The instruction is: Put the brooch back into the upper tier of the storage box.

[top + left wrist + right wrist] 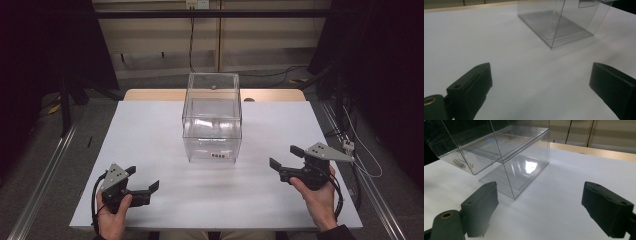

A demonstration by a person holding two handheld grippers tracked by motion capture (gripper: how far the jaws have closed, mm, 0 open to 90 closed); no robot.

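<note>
A clear plastic box (212, 117) stands upright at the middle of the white table (150, 130), its lid seated on top and a small label on its near face. Nothing is visible inside it. My left gripper (144, 180) rests near the front left edge, held by a hand, its jaws wide apart and empty. My right gripper (285, 157) sits at the front right, also open and empty. From the left gripper (540, 85) the box (559, 22) stands ahead to the right. From the right gripper (540, 207) the box (506, 157) stands ahead to the left.
A wooden strip (150, 95) runs along the table's far edge. Beyond it is a beige wall with a hanging cable (191, 40). Metal rails (45, 175) flank the table on both sides, and white cables (360, 150) trail at the right.
</note>
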